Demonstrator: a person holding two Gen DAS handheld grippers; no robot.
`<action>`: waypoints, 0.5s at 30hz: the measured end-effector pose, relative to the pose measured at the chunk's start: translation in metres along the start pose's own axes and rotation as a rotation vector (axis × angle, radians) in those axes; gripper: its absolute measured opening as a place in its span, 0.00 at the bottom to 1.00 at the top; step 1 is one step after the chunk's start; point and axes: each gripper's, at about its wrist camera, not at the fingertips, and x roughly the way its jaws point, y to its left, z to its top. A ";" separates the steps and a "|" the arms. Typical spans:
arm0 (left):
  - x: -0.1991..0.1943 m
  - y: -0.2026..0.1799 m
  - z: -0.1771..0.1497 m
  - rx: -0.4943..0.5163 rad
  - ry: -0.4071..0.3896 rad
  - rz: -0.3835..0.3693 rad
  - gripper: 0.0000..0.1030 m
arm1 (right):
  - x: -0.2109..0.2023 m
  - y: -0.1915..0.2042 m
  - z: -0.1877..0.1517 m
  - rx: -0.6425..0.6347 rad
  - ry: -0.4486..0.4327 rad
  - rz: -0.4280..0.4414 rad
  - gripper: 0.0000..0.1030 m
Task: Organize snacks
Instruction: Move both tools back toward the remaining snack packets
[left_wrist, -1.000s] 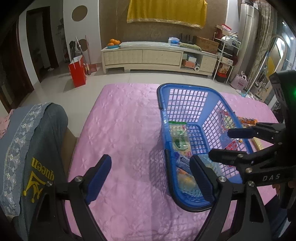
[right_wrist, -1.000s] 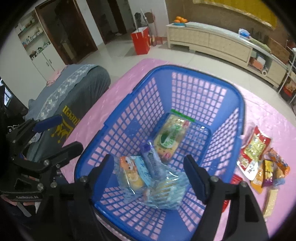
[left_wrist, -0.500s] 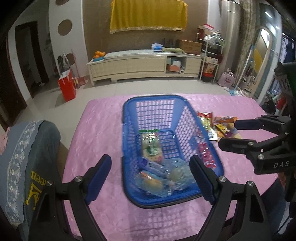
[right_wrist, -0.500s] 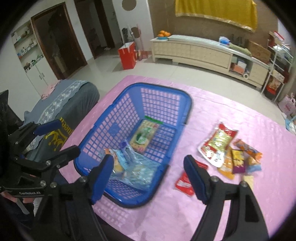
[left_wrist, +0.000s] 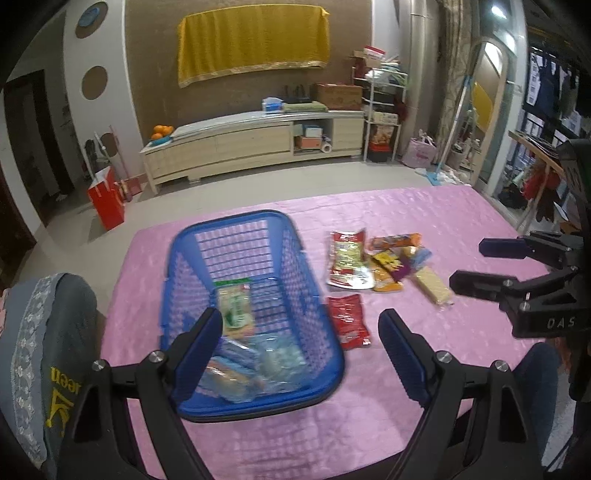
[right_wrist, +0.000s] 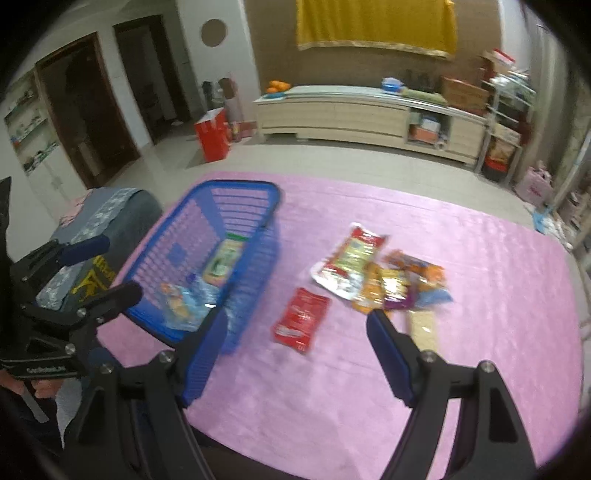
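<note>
While both tilt down over the table, each claw — left (left_wrist: 300, 350), right (right_wrist: 295, 345) — gapes empty.

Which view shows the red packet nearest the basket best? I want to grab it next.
The left wrist view: the red packet is sharper there, lying flat beside the basket. The right wrist view shows it whole but motion-blurred.

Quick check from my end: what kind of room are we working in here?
Most likely a home living room. A long low cabinet stands along the far wall with a bowl of oranges on it, a yellow cloth hangs above, and a cluttered storage rack stands beside it.
</note>
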 end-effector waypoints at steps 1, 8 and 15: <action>0.004 -0.008 0.001 0.013 0.006 -0.006 0.82 | -0.002 -0.007 -0.002 0.013 -0.001 -0.015 0.79; 0.027 -0.049 0.006 0.040 0.034 -0.037 0.82 | -0.013 -0.063 -0.021 0.112 0.000 -0.035 0.79; 0.053 -0.079 0.004 0.043 0.063 -0.050 0.82 | -0.011 -0.099 -0.039 0.152 -0.046 -0.042 0.79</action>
